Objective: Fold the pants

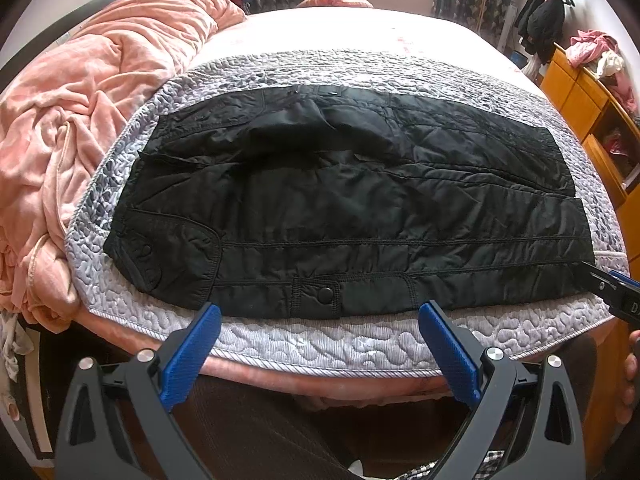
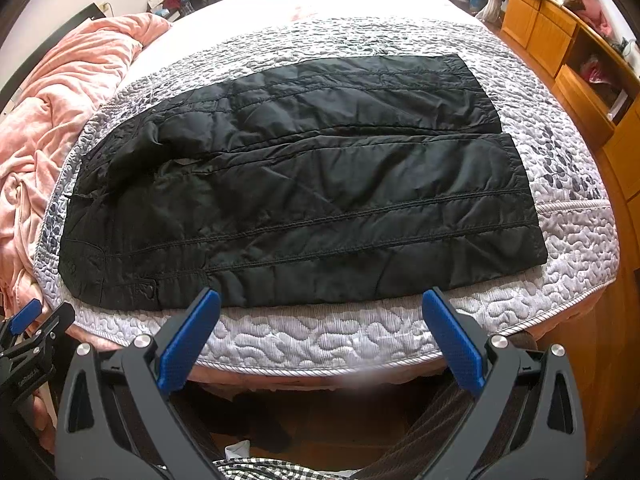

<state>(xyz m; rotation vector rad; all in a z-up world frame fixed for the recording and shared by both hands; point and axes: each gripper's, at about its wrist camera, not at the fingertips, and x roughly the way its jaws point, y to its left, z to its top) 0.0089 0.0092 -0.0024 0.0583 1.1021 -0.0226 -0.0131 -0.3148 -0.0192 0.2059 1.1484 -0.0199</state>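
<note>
Black quilted pants (image 1: 340, 208) lie flat on the grey quilted bedspread (image 1: 320, 344), waist to the left, both legs side by side running right. They also show in the right wrist view (image 2: 304, 192). My left gripper (image 1: 320, 312) is open, its blue fingers just short of the pants' near edge by the snap pocket (image 1: 326, 294). My right gripper (image 2: 320, 300) is open and empty, at the near edge of the near leg. Each gripper appears at the edge of the other's view: the right one (image 1: 616, 292), the left one (image 2: 28, 340).
A crumpled pink blanket (image 1: 80, 120) is heaped on the left of the bed. A wooden dresser (image 1: 592, 120) with clothes on top stands at the right. The bed's near edge (image 2: 320, 364) is just below the grippers.
</note>
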